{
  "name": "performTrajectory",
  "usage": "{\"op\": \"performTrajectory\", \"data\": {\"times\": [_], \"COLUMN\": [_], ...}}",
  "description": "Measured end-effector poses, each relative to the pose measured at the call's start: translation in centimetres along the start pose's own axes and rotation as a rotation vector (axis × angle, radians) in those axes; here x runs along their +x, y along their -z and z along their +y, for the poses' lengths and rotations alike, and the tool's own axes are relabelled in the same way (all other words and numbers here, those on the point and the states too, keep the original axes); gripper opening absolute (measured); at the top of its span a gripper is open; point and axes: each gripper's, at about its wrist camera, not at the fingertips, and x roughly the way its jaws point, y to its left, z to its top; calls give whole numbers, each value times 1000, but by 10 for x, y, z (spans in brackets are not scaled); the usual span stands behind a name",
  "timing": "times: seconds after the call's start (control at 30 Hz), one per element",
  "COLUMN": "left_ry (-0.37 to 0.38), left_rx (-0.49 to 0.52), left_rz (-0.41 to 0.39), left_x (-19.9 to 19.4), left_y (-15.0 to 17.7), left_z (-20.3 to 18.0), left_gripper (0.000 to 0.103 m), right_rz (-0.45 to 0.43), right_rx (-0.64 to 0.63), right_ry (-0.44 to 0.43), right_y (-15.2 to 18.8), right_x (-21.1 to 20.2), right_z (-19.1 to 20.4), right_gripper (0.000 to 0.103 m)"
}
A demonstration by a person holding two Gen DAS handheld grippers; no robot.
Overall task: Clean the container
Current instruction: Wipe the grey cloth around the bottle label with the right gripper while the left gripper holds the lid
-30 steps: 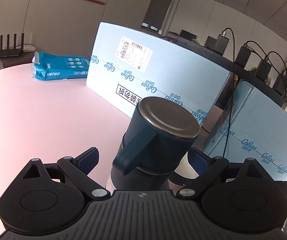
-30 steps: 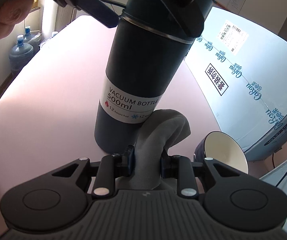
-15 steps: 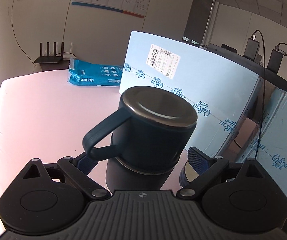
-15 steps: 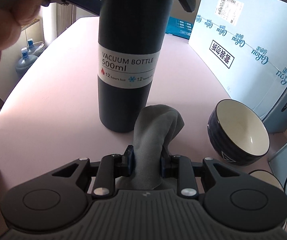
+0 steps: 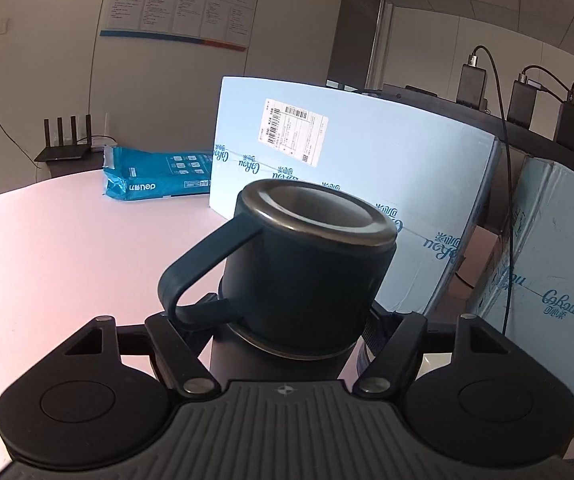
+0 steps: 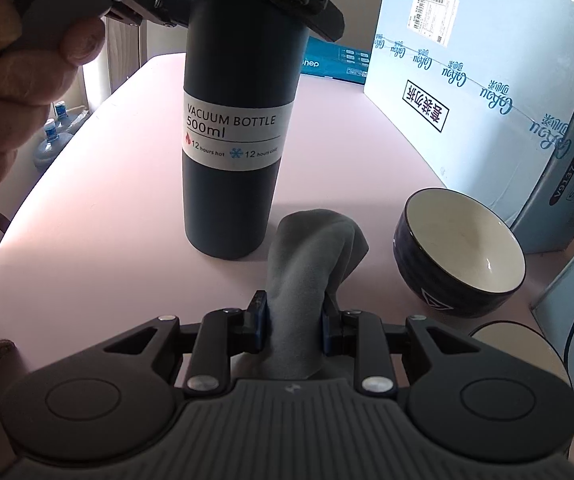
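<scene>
Bottle upright on the pink table, dark blue, white label facing the right camera, base flat on the top. Lid seated on the neck, loop handle out to the left in the left wrist view. Clamped at the neck, just under the lid, by the left gripper, fingers closed against both sides; judged a steadying hold, so the body cannot tip or spin under a wipe. Left hand wrapped round that gripper's grip, top left of the right view. Grey cloth pinched in the right gripper, bunched end forward and raised, just beside the bottle's foot, not seen touching it; likely held so to present a soft pad to the wall. Bowl to the right, near but apart, tilted, pale inside showing. Blue carton behind.
</scene>
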Motion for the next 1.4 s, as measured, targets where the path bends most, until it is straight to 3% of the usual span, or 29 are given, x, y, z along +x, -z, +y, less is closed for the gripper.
{"op": "performTrajectory", "data": {"times": [0.1,0.23,0.57,0.77,0.87,1.03,1.23,1.4], "left_ry": [72,229,732,918,958,965,960,954], "left_rx": [43,143,411,545,623,629,583,554], "left_rz": [26,62,142,224,223,201,171,147], "left_x": [2,6,22,45,47,45,43,43], "left_y": [-3,-2,-21,-41,-45,-44,-43,-44], "left_z": [10,29,86,91,89,97,109,114], "left_gripper": [67,67,67,67,66,65,65,65], "right_rz": [0,-9,-13,-44,-134,-236,-138,-68], "right_rx": [8,15,-38,-139,-238,-344,-360,-254], "right_ry": [4,10,43,105,168,201,181,130], "right_y": [1,-3,-27,-56,-76,-87,-64,-42], "right_x": [-1,0,-11,-28,-49,-64,-21,12], "right_z": [2,5,19,25,29,42,50,58], "right_gripper": [28,28,28,27,27,27,27,27]}}
